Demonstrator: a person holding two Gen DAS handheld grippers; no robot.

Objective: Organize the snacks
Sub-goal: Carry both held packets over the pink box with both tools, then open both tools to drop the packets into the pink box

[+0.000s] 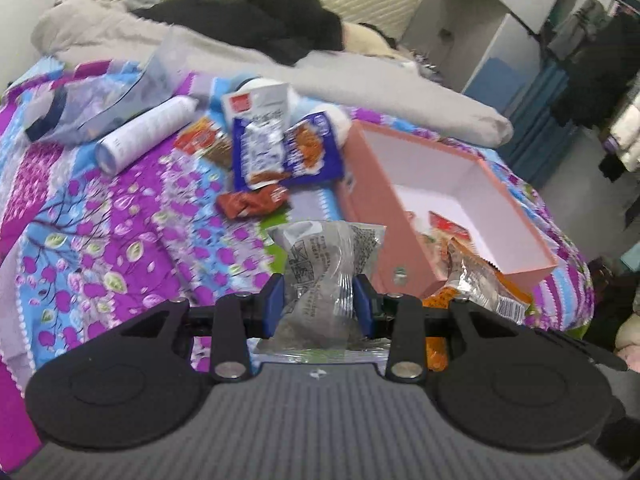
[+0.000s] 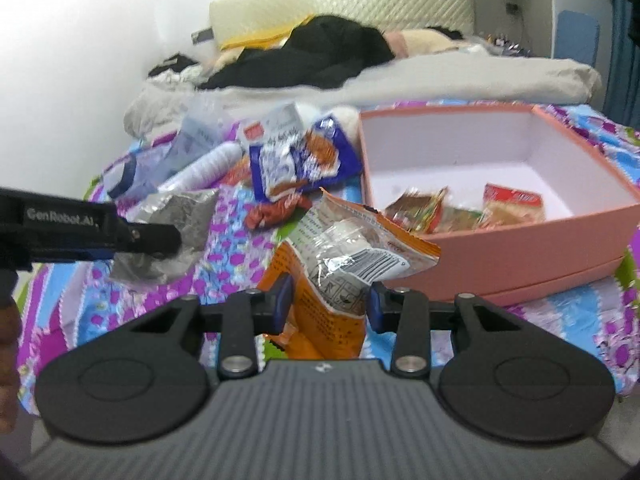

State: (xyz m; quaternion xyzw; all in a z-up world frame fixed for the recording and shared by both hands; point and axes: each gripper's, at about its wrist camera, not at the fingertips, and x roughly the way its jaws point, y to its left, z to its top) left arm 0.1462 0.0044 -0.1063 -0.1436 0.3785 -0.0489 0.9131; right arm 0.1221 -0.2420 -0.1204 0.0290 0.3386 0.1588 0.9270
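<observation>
My left gripper (image 1: 319,304) is shut on a grey-silver snack packet (image 1: 324,264), held above the bedspread left of the pink box (image 1: 368,208); it also shows in the right wrist view (image 2: 176,216). My right gripper (image 2: 328,304) is shut on an orange and clear snack packet (image 2: 344,256), held just in front of the pink box (image 2: 500,256). The box holds a few snack packets (image 2: 512,204). Blue packets (image 2: 308,160) and a red-brown packet (image 2: 276,210) lie on the bed left of the box.
A white tube (image 1: 148,136), a clear plastic bag (image 1: 112,100) and more packets lie on the floral bedspread (image 1: 120,220). A grey blanket (image 1: 360,80) and black clothing (image 1: 280,16) lie behind. The bed edge drops off at right.
</observation>
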